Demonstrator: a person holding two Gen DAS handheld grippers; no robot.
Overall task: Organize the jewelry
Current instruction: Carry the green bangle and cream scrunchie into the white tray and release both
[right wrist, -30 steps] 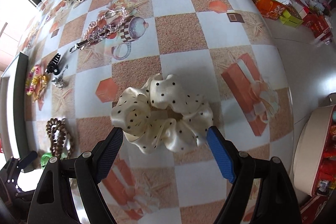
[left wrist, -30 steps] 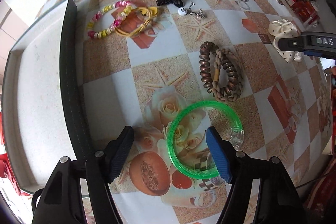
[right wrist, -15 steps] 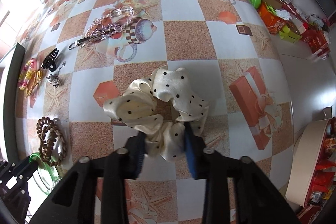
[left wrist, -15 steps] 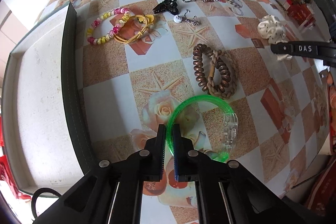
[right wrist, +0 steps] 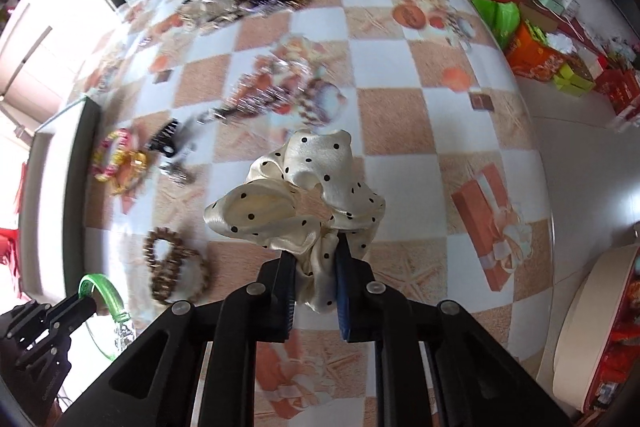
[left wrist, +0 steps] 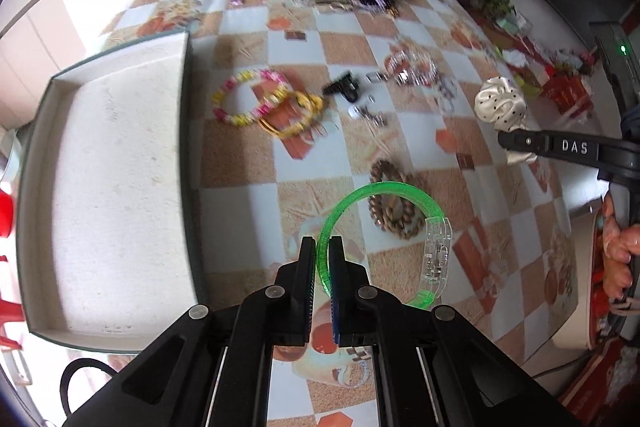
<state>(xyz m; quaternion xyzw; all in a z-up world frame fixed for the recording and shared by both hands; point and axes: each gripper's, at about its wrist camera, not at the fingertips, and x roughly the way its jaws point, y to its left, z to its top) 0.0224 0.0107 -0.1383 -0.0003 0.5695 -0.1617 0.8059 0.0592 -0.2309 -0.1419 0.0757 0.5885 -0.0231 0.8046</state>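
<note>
tray [left wrist: 108,163]: big shallow box with a pale felt-looking floor, sits at the table's left edge, nothing in it that i can see. my guess is this is where everything ends up
scrunchie [right wrist: 298,195]: cream satin with black dots, hanging off the table in the right gripper [right wrist: 314,285], whose jaws have just been closing and now pinch a bunched fold at the bottom. soft, floppy, weighs nothing, satin's a bit slick so grabbing a thick gather like this seems smarter than a single layer
green bangle [left wrist: 380,239]: clear green plastic hoop with a see-through clasp block, lifted clear of the cloth. left gripper [left wrist: 322,259] is clamped tight across the band on the side away from the clasp. stiff and light but smooth, probably swings or twists in the grip, and i'd keep off the clasp since it looks like the breakable bit
brown coil ties [left wrist: 394,211]: lying on the table right behind the bangle, springy looking, untouched
</note>
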